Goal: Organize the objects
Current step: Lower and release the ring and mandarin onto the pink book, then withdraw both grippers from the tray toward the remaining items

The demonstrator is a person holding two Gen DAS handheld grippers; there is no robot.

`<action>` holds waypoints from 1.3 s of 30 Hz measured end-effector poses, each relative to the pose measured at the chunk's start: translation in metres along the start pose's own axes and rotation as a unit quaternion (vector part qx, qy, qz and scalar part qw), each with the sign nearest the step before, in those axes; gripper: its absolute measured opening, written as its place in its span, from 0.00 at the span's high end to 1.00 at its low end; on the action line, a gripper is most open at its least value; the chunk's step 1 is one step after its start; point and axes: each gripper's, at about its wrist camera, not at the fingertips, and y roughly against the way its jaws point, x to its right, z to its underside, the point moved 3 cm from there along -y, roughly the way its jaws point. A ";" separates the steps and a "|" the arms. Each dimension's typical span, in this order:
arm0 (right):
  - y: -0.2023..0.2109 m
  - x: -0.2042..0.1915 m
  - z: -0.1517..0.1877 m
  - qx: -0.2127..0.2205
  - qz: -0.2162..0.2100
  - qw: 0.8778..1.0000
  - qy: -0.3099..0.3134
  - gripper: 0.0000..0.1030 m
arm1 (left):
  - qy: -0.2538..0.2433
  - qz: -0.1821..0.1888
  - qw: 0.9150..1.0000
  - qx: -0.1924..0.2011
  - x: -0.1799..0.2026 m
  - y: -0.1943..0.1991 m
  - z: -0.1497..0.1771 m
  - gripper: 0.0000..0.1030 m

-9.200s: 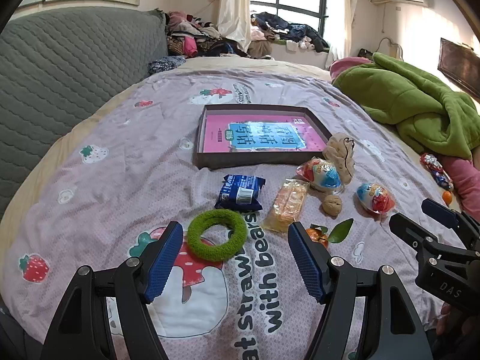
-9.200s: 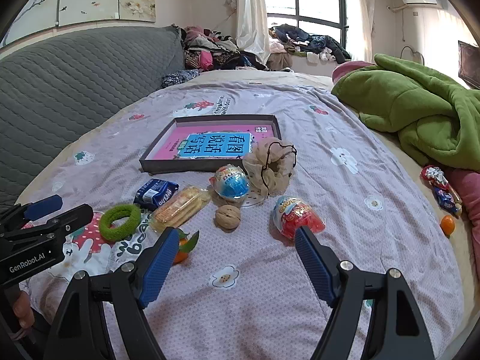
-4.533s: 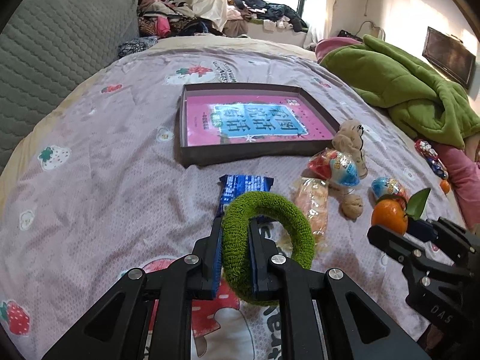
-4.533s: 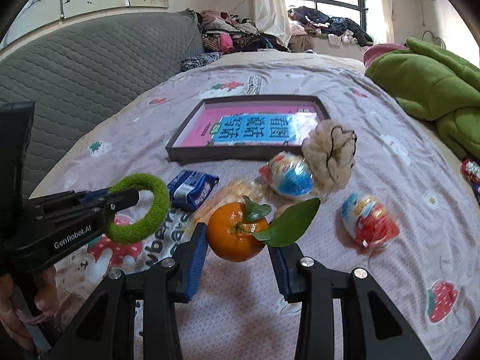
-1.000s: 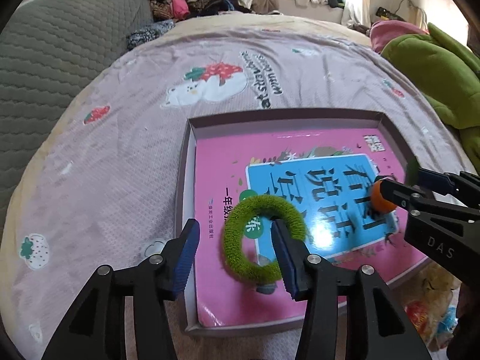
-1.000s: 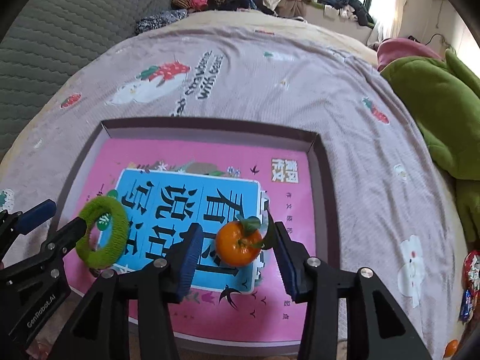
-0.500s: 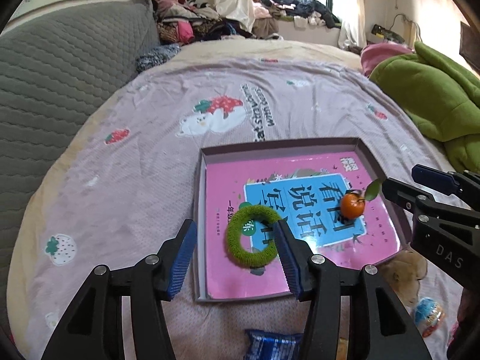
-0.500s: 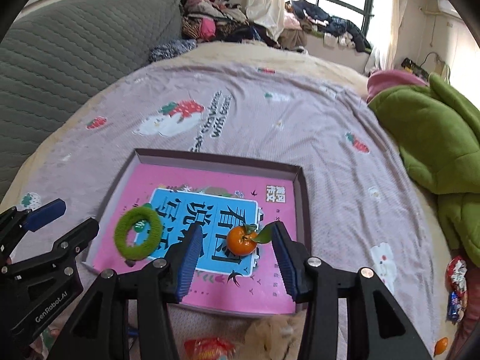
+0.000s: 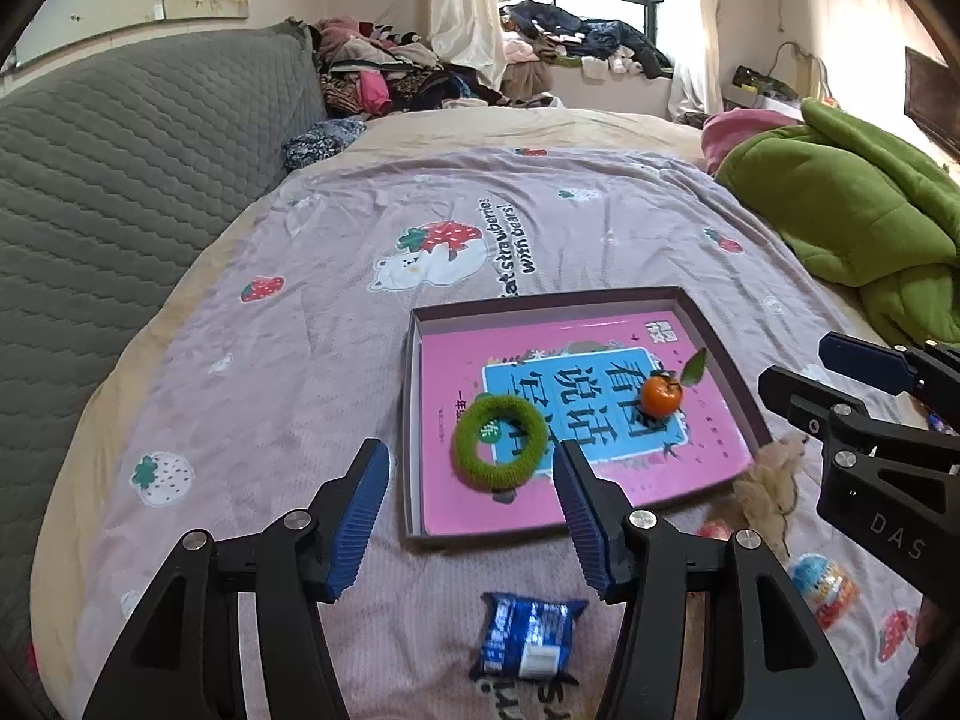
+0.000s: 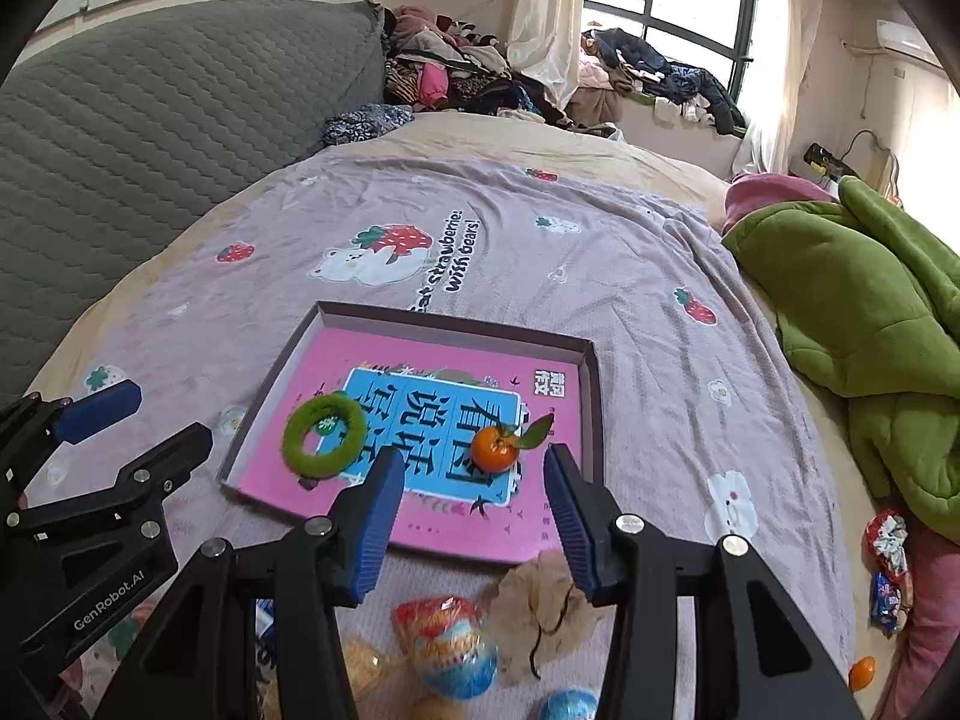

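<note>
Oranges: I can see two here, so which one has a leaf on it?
The orange lying in the tray, on the pink book. A green leaf sticks out of its top. The other orange, far right on the bed, shows none.

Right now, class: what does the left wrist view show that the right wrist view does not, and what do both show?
Only the left wrist view shows the blue packet whole. Only the right wrist view shows the yellow packet, red wrappers and a second small orange near the bed's edge. Both show the box holding the green ring and leafy orange, and both grippers, left opening and right open, each holding nothing.
</note>
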 end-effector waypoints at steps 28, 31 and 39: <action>0.108 0.007 0.056 0.037 0.014 0.999 0.021 0.53 | -0.012 0.014 0.999 0.033 0.028 0.105 0.043 0.43; 0.114 0.008 0.064 0.039 0.015 0.999 0.022 0.53 | -0.011 0.015 0.999 0.035 0.030 0.112 0.049 0.43; 0.122 0.010 0.085 0.036 0.017 0.999 0.020 0.52 | -0.010 0.021 0.999 0.026 0.033 0.118 0.066 0.43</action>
